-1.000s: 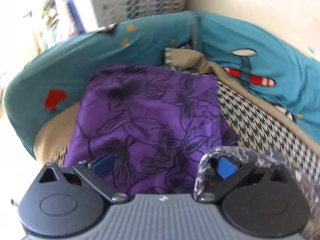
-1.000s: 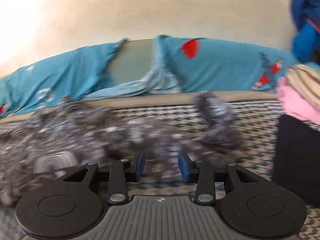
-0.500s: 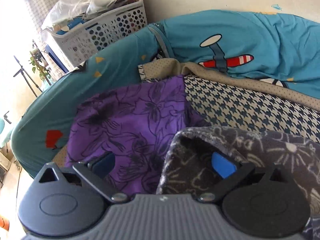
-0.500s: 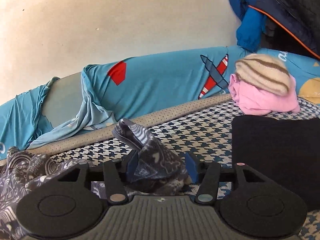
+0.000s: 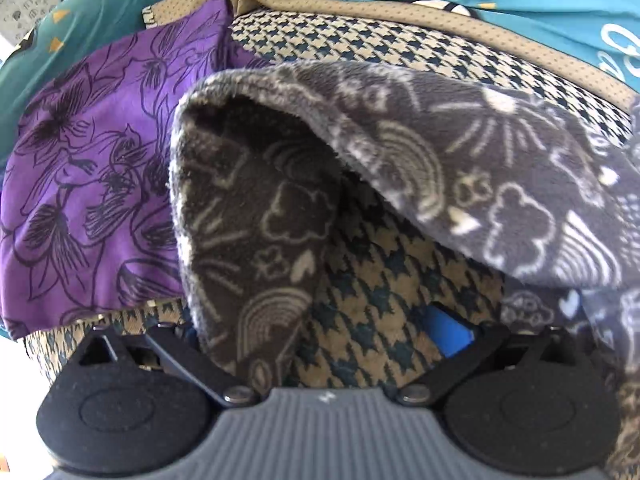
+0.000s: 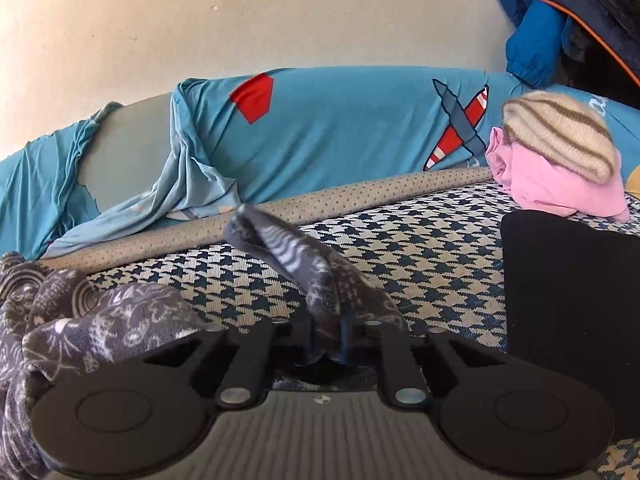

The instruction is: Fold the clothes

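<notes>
A grey fleece garment [image 5: 460, 152] printed with clouds and rainbows lies on the houndstooth bed cover [image 5: 400, 52]. My left gripper [image 5: 320, 332] is open and low over the cover. A hanging fold of the fleece drapes across its left finger and hides that pad, while the right blue pad [image 5: 448, 336] shows. In the right wrist view my right gripper [image 6: 326, 340] is shut on a raised edge of the grey fleece garment [image 6: 304, 264]. The rest of the garment is bunched at the left.
A folded purple floral garment [image 5: 92, 184] lies left of the fleece. A black folded garment [image 6: 572, 300], a pink garment [image 6: 552, 184] and a striped knit hat [image 6: 560, 132] sit at the right. A teal aeroplane sheet [image 6: 340, 132] lines the wall, with a laundry basket [image 5: 24, 0] behind.
My right gripper has closed on the fleece edge that lay between its open fingers. My left gripper has dropped close to the cover, and the fleece fold now hangs across its open jaws.
</notes>
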Demonstrator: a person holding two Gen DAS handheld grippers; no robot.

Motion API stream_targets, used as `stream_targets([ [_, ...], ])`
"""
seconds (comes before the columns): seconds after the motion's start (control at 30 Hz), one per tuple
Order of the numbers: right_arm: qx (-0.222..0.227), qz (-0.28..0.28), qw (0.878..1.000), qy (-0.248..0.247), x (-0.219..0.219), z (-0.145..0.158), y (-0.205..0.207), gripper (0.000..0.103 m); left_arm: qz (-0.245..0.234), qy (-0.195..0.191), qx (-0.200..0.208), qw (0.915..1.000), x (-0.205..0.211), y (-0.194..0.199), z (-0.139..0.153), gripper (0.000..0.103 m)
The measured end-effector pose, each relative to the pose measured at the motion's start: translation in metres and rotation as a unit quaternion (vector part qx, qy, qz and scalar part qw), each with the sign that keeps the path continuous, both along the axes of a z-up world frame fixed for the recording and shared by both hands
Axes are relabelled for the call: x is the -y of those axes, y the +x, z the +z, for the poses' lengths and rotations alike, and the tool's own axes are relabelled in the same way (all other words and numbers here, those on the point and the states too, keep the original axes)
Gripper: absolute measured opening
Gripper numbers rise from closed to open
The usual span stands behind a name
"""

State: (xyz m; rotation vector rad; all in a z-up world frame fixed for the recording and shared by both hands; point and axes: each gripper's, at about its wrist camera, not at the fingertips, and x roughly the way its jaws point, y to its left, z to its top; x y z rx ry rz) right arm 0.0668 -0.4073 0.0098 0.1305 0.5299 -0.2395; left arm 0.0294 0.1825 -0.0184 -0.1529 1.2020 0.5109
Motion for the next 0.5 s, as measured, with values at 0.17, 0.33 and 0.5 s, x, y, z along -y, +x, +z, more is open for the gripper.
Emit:
stream_targets([
  [0.17,0.022,-0.018,1.000,0.003,-0.002,0.015,-0.005,0.008,-0.010,-0.008,0.021,0.9997,0.009,-0.009,0.011,0.103],
  [0.33,0.067,-0.066,0.996,0.006,0.001,0.044,-0.018,0.008,-0.028,0.000,0.032,0.9991,0.022,-0.017,0.020,0.103],
  [0.5,0.093,-0.153,0.984,0.005,0.015,0.072,-0.040,0.008,-0.044,-0.001,0.037,0.9983,0.028,-0.026,0.024,0.103],
])
